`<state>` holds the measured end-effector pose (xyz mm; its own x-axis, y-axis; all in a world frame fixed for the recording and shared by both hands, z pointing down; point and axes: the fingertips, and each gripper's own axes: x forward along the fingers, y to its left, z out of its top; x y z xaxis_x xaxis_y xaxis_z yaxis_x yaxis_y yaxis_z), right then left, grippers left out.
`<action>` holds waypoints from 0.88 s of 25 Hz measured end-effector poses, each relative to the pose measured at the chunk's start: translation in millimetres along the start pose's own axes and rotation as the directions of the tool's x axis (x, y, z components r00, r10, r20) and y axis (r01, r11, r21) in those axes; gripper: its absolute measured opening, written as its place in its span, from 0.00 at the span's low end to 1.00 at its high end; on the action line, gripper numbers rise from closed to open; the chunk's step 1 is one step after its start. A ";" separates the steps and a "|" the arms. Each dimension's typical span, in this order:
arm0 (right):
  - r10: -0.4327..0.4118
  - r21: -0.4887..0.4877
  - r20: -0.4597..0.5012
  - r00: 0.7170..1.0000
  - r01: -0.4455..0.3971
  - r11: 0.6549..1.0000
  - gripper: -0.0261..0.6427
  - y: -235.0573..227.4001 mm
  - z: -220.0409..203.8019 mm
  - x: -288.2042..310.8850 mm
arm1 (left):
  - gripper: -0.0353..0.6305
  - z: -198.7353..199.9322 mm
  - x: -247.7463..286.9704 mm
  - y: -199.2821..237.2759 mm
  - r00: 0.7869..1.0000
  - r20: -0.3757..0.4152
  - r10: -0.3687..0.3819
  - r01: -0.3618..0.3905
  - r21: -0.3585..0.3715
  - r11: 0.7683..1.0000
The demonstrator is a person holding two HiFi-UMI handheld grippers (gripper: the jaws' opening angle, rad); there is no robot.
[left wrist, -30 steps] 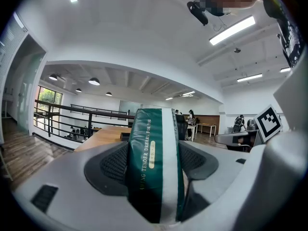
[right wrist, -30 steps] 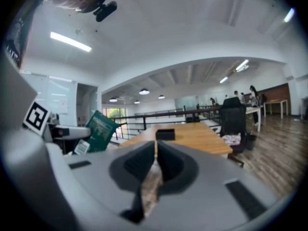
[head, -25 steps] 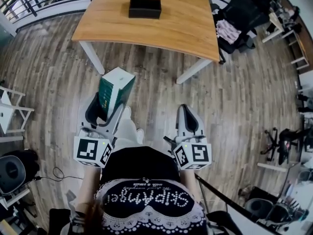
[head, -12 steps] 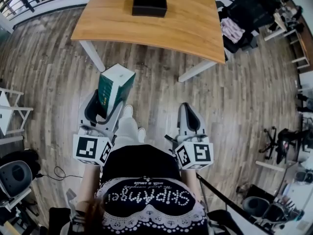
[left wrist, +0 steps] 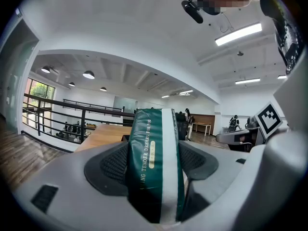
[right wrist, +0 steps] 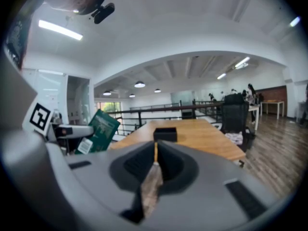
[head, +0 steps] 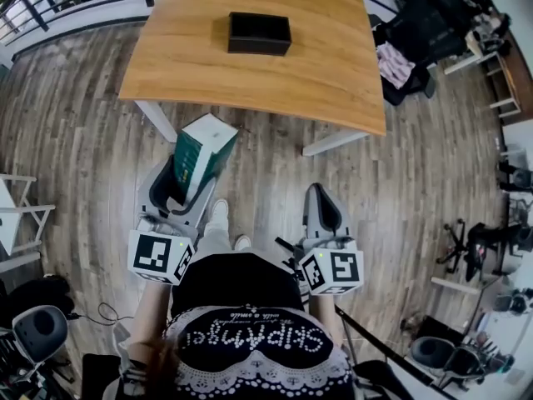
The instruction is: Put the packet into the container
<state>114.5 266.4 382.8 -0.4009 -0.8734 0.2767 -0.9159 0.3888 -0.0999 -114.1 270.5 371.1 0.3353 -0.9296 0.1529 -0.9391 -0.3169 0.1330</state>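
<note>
Left tool (head: pixel 177 192) forward, packet (head: pixel 204 146) between jaws

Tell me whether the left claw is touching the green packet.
Touching. In the left gripper view the left claw clamps the green packet, both jaws pressed flat against its sides with no gap.

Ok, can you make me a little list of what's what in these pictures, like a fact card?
packet: green and white, held over the floor
left gripper: shut on the packet
right gripper: jaws together, nothing in them
container: black box on the wooden table, well ahead of the packet
task: packet not yet in the container
</note>
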 end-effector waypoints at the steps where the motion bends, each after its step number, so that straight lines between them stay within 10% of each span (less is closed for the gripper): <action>1: -0.005 0.001 0.004 1.000 0.005 1.000 0.10 2.2 2.9 5.6 | 0.57 2.1 5.1 4.1 1.000 0.002 -0.010 0.010 0.000 1.000; 22: -0.055 0.051 -0.026 0.998 0.056 0.997 0.10 -11.3 1.9 39.7 | 0.57 -3.6 43.9 25.7 0.998 -0.056 -0.039 0.038 -0.022 0.999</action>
<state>108.9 226.7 393.1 -0.3493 -0.8855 0.3063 -0.9368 0.3238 -0.1325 -123.2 222.2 384.8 0.3755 -0.9046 0.2020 -0.9238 -0.3476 0.1606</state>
